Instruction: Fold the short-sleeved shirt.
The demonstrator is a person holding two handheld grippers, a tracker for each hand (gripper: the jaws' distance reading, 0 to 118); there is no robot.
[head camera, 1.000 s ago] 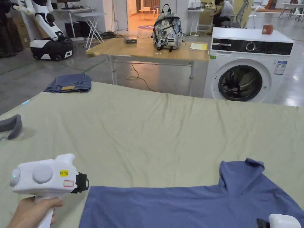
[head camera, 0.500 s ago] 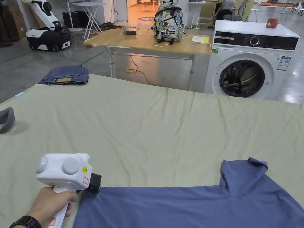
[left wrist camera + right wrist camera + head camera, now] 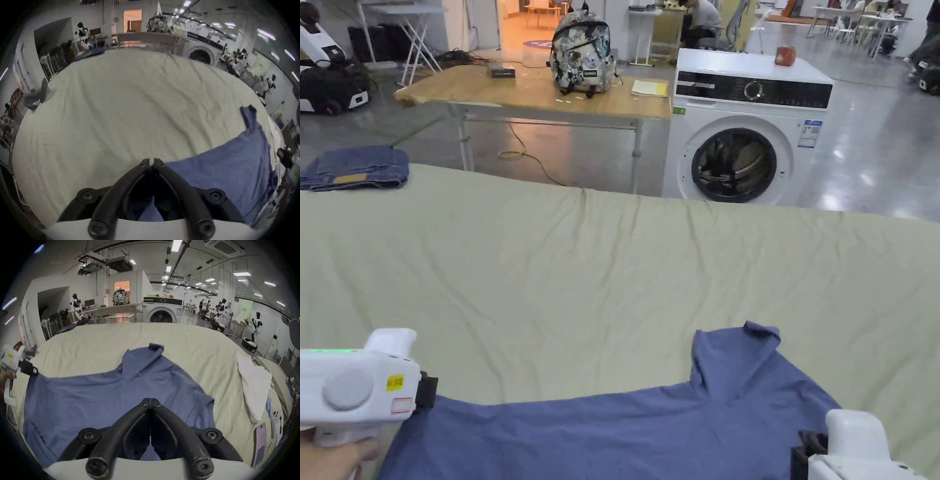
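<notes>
A blue short-sleeved shirt (image 3: 625,431) lies sideways on the pale green sheet (image 3: 581,269), with one sleeve (image 3: 737,356) pointing away from me. My left gripper (image 3: 428,392) sits at the shirt's far left corner. In the left gripper view its jaws (image 3: 151,162) are shut with blue cloth (image 3: 219,175) pinched between them. The right gripper (image 3: 803,447) is low at the bottom right, over the shirt near the sleeve. In the right gripper view its jaws (image 3: 150,402) are shut over the shirt (image 3: 97,394), with blue cloth showing in the gap. The left gripper (image 3: 33,371) shows there too.
Folded jeans (image 3: 353,167) lie at the table's far left edge. Beyond the table stand a washing machine (image 3: 747,134) and a wooden table with a backpack (image 3: 581,44). A white cloth (image 3: 254,386) lies to the right and a grey object (image 3: 37,95) to the left.
The left gripper moved right from just beside the shirt's corner onto it. The right gripper left the head view and is back at the bottom right. The head camera turned right.
</notes>
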